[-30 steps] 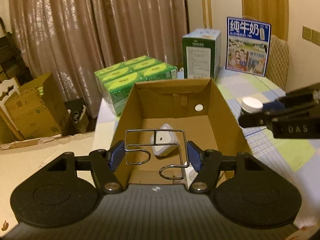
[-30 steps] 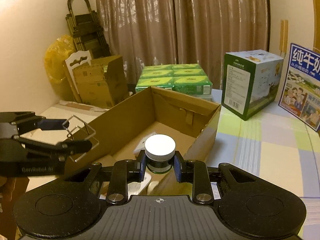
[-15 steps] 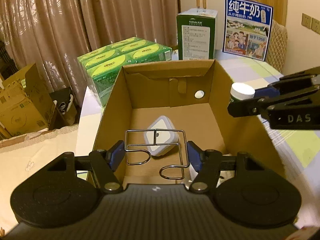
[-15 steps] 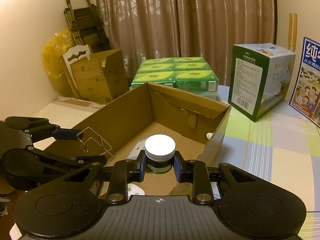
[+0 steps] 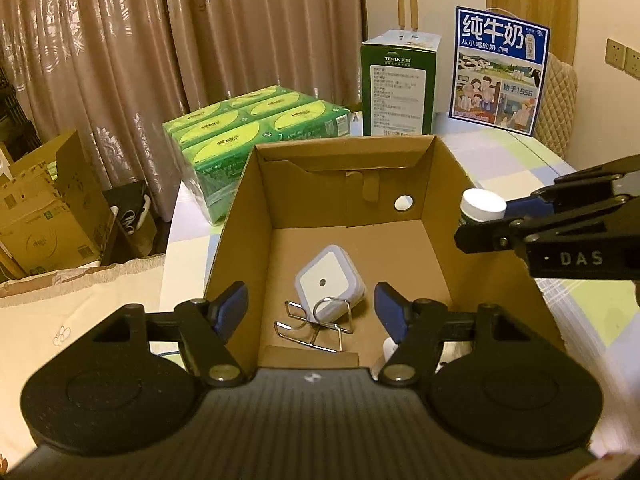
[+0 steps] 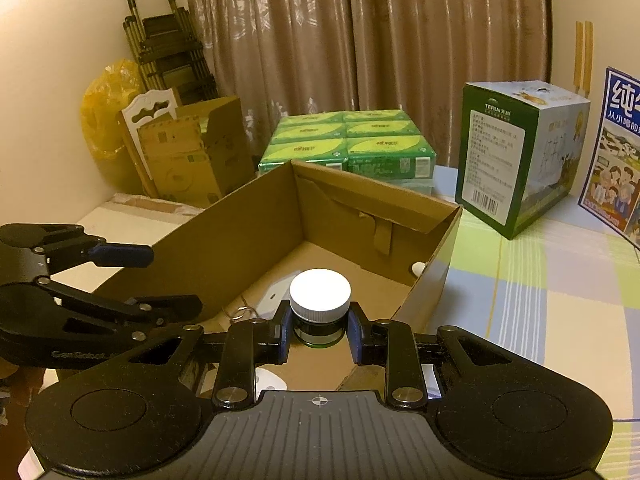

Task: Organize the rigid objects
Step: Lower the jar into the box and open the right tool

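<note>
An open cardboard box [image 5: 344,148] stands on the table. On its floor lie a white square device [image 5: 330,286] and, leaning against it, a bent wire holder [image 5: 316,326]. My left gripper [image 5: 311,306] hangs over the box's near end. Its jaws are opening, with nothing pressed between them and the wire holder lying free below. At the right rim, my right gripper [image 5: 500,220] is shut on a small dark jar with a white cap [image 5: 480,206]. In the right wrist view the jar [image 6: 320,292] sits upright between the pads of the right gripper [image 6: 319,330], above the box [image 6: 376,196].
A pack of green cartons [image 5: 256,128] sits behind the box, with a tall green carton [image 5: 396,88] and a blue milk poster [image 5: 500,72] to its right. Cardboard boxes [image 5: 44,216] stand on the floor at left. Checked tablecloth [image 6: 540,280] lies right of the box.
The wire holder has left the left jaws and now lies on the box floor. The left jaws have spread. Both grippers came forward and slightly down over the box.
</note>
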{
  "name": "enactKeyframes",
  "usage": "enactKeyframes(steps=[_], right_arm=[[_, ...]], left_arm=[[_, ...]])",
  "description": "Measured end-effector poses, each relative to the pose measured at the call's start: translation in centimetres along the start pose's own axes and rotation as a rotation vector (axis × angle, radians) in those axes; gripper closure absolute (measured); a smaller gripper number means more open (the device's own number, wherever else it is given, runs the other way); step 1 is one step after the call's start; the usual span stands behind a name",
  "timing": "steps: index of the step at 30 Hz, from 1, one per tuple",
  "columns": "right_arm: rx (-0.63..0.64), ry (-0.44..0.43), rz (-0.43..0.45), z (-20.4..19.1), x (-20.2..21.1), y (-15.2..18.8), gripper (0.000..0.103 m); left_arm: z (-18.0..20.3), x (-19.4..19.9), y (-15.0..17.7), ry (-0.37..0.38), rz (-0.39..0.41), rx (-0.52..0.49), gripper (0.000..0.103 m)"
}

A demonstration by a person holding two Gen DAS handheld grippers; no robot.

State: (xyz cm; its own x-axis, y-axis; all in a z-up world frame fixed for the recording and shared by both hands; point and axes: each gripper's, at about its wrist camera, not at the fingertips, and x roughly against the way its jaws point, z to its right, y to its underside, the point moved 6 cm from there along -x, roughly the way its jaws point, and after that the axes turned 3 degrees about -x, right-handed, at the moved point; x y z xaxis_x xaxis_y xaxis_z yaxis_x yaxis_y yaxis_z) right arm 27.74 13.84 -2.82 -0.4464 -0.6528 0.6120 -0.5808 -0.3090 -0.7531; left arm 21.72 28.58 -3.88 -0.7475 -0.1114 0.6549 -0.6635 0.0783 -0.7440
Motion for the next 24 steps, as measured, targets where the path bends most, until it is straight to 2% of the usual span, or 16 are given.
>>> enactKeyframes(steps=[24], right_arm=[[0.003, 0.0, -0.011, -0.6, -1.3, 0.1, 0.078]], left_arm=[[-0.5, 0.4, 0.9, 0.002, -0.002, 0.025, 0.038]])
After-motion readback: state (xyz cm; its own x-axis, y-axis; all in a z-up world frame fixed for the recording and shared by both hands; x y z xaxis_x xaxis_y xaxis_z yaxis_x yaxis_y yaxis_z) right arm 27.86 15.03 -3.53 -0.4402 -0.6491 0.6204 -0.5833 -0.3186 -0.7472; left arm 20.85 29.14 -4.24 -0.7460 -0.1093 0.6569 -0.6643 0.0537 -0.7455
